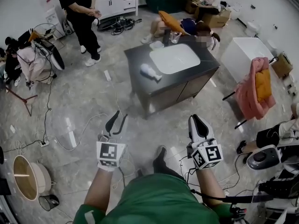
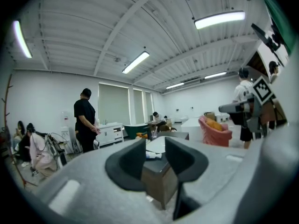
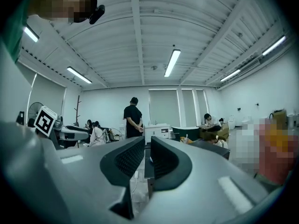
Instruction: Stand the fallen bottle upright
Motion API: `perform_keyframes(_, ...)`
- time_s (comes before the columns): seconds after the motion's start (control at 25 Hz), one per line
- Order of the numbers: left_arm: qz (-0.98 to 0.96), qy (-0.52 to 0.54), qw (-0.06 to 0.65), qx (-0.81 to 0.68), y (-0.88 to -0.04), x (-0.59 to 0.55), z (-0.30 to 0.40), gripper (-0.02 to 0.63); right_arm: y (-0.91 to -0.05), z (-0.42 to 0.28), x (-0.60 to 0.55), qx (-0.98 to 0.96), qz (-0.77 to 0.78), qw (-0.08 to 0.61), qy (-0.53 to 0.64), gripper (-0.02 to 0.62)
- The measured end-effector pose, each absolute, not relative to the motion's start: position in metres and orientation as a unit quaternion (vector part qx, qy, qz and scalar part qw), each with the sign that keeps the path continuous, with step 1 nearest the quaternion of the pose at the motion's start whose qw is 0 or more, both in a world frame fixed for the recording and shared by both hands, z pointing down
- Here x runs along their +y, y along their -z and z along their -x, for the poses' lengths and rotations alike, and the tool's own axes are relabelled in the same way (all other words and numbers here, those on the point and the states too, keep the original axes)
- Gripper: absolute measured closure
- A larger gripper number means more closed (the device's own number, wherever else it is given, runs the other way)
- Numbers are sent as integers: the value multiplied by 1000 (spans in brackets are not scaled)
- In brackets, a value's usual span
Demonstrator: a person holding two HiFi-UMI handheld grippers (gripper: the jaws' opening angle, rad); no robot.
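Note:
A white bottle (image 1: 150, 72) lies on its side on the dark vanity top (image 1: 135, 57), just left of the white sink basin (image 1: 174, 58). Both grippers hover over the floor well short of the cabinet. My left gripper (image 1: 119, 116) stands open with nothing between its jaws. In the left gripper view (image 2: 154, 146) the bottle (image 2: 152, 155) shows far off through the gap. My right gripper (image 1: 195, 118) has its jaws only a narrow slit apart, holding nothing. In the right gripper view (image 3: 147, 148) it points at the cabinet's edge.
Glass cups (image 1: 174, 36) stand at the vanity's far edge, and people crouch behind it. A person in black (image 1: 81, 13) stands at the back left. A pink cloth on a stand (image 1: 254, 87) and a white tub (image 1: 245, 50) are on the right. Cables and a clear lid (image 1: 65, 127) lie on the floor.

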State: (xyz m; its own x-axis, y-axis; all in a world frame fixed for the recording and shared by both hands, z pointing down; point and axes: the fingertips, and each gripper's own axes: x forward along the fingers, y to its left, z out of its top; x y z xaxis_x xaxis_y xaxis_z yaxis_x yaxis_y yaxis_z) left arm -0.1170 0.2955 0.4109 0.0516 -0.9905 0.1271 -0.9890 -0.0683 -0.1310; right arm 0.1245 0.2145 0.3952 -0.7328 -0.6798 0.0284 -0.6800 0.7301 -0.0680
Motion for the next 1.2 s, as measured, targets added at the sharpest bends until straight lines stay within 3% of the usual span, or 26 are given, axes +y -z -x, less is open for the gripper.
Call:
perform_keyframes(0.6, 713, 202, 13, 671, -427, 113, 91, 479, -400, -131, 10, -941, -329, -20, -78, 555)
perform_keyframes(1.2, 747, 316, 7, 585, -490, 21, 78, 466, -415, -126, -77, -942, -318, -18, -105, 555)
